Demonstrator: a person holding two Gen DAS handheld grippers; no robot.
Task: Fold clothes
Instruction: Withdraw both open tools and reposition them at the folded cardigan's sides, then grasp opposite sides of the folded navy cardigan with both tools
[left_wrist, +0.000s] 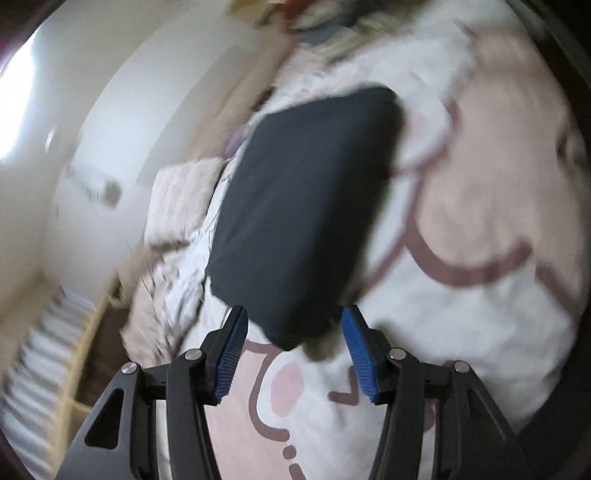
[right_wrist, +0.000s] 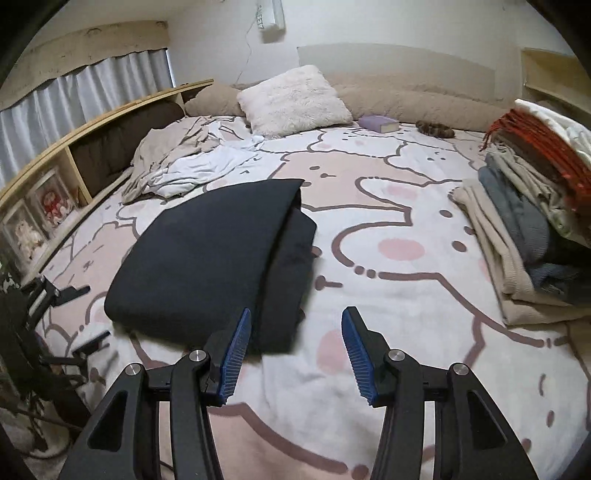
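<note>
Folded black garment (right_wrist: 210, 266) sits flat on the bed (right_wrist: 406, 295), both hand-held grippers, left (left_wrist: 293, 354) and right (right_wrist: 295, 354), spread wide, holding nothing.

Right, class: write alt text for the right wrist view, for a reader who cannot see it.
A folded black garment lies on a pink-and-white cartoon bedspread, just ahead of the open right gripper. A stack of folded clothes sits at the right, with crumpled laundry and a pillow behind.
</note>
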